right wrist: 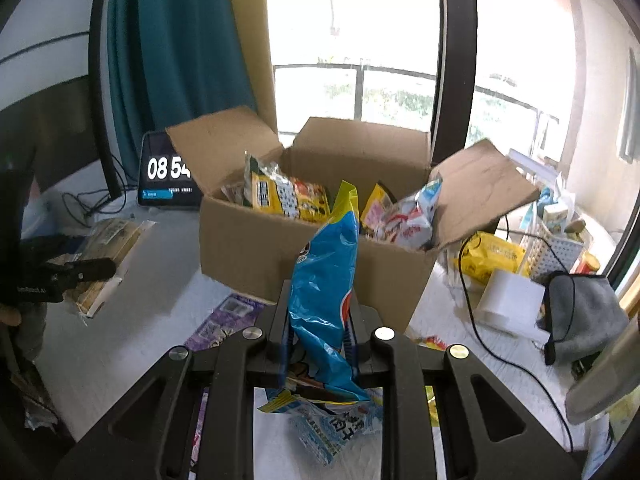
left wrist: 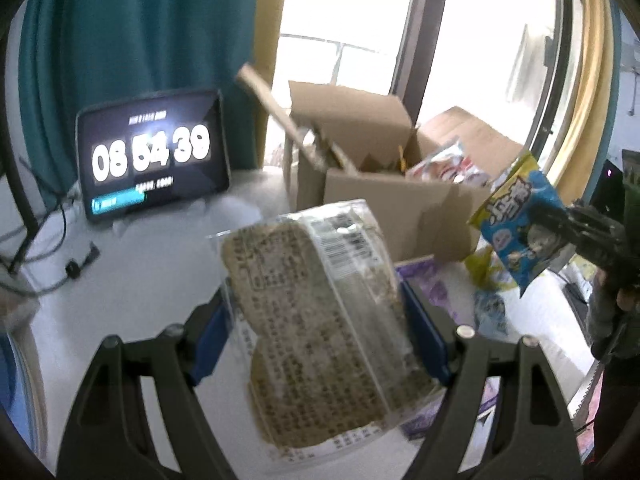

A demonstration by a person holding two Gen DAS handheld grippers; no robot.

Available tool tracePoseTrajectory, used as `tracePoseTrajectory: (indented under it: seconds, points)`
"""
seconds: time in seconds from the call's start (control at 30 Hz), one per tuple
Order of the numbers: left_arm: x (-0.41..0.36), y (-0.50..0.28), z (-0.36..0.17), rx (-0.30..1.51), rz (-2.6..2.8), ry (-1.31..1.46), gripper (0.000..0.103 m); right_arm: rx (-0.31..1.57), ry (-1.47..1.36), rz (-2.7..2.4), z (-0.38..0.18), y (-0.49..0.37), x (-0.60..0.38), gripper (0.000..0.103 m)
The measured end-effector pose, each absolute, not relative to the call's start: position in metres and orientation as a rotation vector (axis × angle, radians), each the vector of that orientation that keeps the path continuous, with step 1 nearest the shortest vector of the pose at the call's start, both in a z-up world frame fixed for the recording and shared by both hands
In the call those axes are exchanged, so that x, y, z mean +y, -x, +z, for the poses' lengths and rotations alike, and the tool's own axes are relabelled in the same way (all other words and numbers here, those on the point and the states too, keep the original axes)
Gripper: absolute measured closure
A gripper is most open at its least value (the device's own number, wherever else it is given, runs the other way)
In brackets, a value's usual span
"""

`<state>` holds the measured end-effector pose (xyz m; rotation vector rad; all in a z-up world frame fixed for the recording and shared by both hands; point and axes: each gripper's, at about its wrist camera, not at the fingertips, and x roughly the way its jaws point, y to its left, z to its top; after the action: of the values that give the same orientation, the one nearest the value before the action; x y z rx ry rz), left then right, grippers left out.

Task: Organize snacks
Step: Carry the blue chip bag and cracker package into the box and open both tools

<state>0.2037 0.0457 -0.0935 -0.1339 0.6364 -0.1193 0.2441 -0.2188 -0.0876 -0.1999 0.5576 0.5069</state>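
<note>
Left fingers (left wrist: 316, 332) clamp clear printed noodle pack (left wrist: 312, 320) | right fingers (right wrist: 320, 340) pinch crinkled blue-yellow snack bag (right wrist: 324, 280)

Clear-wrapped pack of flat brown wafer-like snack (left wrist: 316, 320), printed label side up, was clamped between blue pads, lifted off the table, tilted. Blue-and-yellow snack bag (right wrist: 326, 288) was pinched upright by its lower part, yellow top edge standing in front of the box. Open cardboard box (right wrist: 280, 252) sat on the white table, flaps splayed outward, already holding yellow packs (right wrist: 288, 198) on the left and a red-and-white bag (right wrist: 408, 226) on the right. Purple packet (right wrist: 224, 320) lay flat before the box; a pale blue packet (right wrist: 336, 428) lay flat below the held bag.
</note>
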Motion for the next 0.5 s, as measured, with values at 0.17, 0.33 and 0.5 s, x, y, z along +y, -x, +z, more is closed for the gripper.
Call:
tracePoseTrajectory:
  seconds: [0.17, 0.33, 0.5]
  points:
    - [0.040, -0.209, -0.069, 0.572, -0.138, 0.126, 0.023, 0.519, 0.188, 0.512, -0.070, -0.248, -0.220, 0.080]
    - [0.033, -0.219, -0.049, 0.530, -0.144, 0.108, 0.023, 0.478, 0.185, 0.514, -0.052, -0.253, -0.218, 0.080]
    - [0.021, -0.228, -0.029, 0.489, -0.164, 0.075, 0.022, 0.444, 0.182, 0.517, -0.039, -0.259, -0.216, 0.080]
